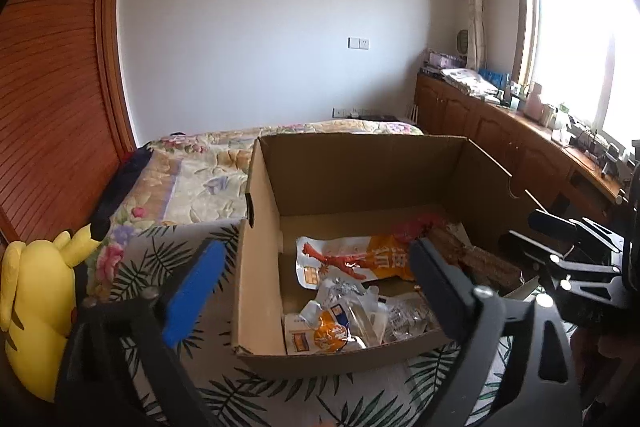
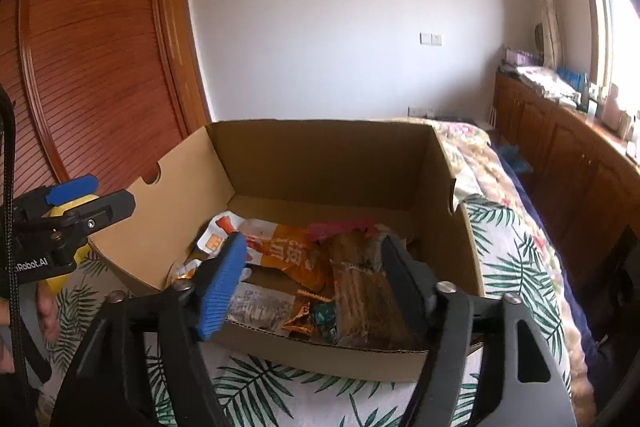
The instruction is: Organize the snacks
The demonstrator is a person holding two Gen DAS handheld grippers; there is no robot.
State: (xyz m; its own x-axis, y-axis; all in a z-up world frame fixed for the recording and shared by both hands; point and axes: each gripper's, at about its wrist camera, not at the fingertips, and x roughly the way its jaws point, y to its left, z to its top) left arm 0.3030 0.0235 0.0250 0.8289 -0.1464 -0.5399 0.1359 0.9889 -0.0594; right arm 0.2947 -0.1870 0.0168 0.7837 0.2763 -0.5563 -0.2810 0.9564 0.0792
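Note:
An open cardboard box (image 1: 256, 287) stands on the bed and holds several snack packets. Among them are an orange-and-white packet (image 1: 360, 261), a brown packet (image 1: 480, 259), a pink one (image 1: 416, 227) and small white and orange packets (image 1: 332, 331). My left gripper (image 1: 316, 251) hovers open over the box's near left part, nothing between its fingers. In the right wrist view my right gripper (image 2: 314, 245) is open above the near edge of the box (image 2: 320, 155), straddling the orange packet (image 2: 280, 251) and the brown packet (image 2: 360, 291) without touching them.
A yellow plush toy (image 1: 36, 307) lies left of the box on the leaf-patterned bedspread (image 1: 180, 239). A slatted wooden wardrobe (image 1: 52, 87) lines the left side. Wooden cabinets (image 1: 500, 139) with clutter run under the window on the right.

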